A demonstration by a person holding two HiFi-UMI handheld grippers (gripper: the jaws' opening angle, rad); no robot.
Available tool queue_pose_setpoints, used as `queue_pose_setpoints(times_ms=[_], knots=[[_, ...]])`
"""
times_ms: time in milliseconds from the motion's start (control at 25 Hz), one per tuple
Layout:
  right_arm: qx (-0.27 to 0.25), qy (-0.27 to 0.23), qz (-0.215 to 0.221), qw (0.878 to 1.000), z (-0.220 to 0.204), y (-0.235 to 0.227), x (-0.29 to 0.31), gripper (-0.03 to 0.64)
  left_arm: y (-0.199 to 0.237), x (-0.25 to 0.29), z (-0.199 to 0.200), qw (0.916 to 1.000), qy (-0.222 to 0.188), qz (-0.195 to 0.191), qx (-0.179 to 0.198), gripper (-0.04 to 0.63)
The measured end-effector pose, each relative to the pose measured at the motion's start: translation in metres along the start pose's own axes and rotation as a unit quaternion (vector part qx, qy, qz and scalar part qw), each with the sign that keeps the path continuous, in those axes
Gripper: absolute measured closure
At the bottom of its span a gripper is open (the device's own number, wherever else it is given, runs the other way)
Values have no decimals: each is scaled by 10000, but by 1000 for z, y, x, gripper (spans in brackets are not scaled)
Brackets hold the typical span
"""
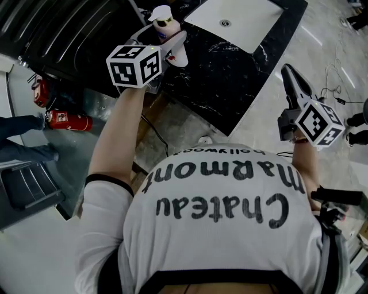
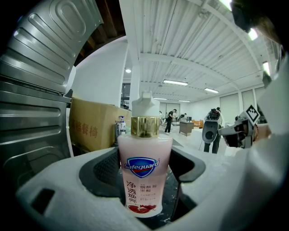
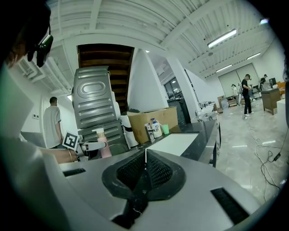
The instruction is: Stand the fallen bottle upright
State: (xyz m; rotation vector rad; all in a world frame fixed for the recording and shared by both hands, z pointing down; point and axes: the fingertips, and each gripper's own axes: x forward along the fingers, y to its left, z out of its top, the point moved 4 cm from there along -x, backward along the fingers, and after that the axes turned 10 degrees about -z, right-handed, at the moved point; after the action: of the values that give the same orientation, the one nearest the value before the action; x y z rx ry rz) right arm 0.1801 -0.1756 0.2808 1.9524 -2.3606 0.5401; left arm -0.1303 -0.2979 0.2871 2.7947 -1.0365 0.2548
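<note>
Now, head view: the left hand-held gripper (image 1: 171, 46) has the bottle (image 1: 165, 24) upright by the desk's (image 1: 230, 86) left edge, and the right hand-held gripper (image 1: 290, 80) hangs off its right edge. Left gripper view: jaws clamped on the pink bottle, whose base seems to sit on the desk, so the standing step looks nearly done; next, ease open without tipping it. Right gripper view: jaws together, empty.

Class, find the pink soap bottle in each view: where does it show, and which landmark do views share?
Head view: soap bottle at top, left of centre.
Left gripper view: bottle dead centre, between the jaws.
Right gripper view: bottle small, at left.
Shared landmark: the black counter under it.
</note>
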Motion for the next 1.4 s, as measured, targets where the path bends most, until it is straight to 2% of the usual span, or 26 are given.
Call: queue_pose_setpoints(times_ms=[760, 1160, 1400], knots=[[-33, -11, 29, 10000, 1, 1, -3, 603, -3, -4, -5, 10000, 82, 47, 14, 251], [-41, -28, 8, 10000, 1, -1, -3, 603, -4, -6, -6, 10000, 1, 60, 14, 250], [-32, -11, 2, 10000, 2, 0, -1, 603, -5, -10, -6, 9997, -214, 136, -25, 250]])
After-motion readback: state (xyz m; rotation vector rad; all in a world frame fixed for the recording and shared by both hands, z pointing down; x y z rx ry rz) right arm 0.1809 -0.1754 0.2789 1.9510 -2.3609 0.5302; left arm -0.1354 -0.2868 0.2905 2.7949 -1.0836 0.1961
